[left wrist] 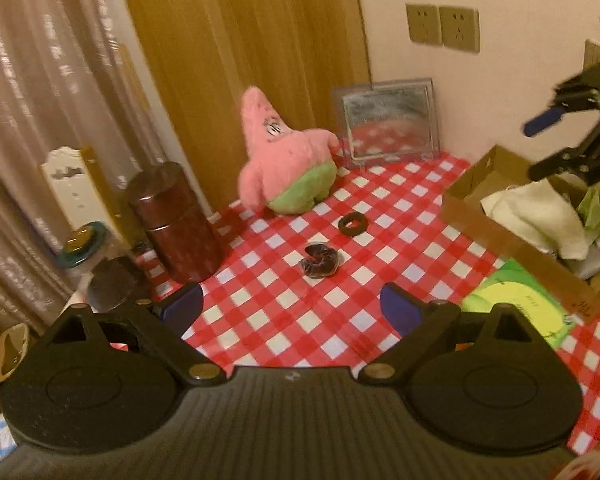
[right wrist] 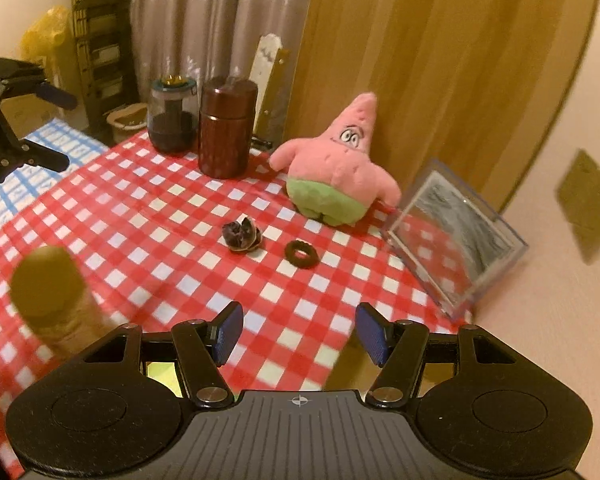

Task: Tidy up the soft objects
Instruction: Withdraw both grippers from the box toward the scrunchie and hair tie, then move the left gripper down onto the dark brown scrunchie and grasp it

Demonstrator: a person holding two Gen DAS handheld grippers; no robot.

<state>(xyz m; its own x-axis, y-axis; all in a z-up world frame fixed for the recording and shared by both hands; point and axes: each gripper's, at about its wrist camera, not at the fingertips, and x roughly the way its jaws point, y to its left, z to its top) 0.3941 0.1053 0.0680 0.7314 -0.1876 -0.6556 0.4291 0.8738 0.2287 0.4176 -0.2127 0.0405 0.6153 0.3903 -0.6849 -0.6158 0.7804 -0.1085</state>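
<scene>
The blue-padded fingers (left wrist: 184,306) of the left gripper (left wrist: 292,308) are spread wide with nothing between them, hanging above the red-and-white checked tablecloth (left wrist: 284,332); the right gripper (right wrist: 298,332) is likewise parted and empty over the same cloth. Ahead of both lie 2 small soft items near each other but apart: a crumpled dark maroon fabric scrunchie (left wrist: 321,261) and a black ring-shaped hair tie (left wrist: 350,224). Behind them a pink star-shaped plush toy with green shorts (left wrist: 286,160) sits upright at the table's back edge, one arm touching a clear plastic-framed mirror (left wrist: 388,122) that leans on the wall. A dark red cylindrical canister (left wrist: 176,224) stands to the plush's left, with a glass jar of dark contents (right wrist: 172,118) beside it. On the right, an open brown cardboard box (left wrist: 512,240) holds a pale folded cloth (left wrist: 540,212) and other pieces, and a green-and-yellow flat sheet (left wrist: 516,308) lies just in front of it.
</scene>
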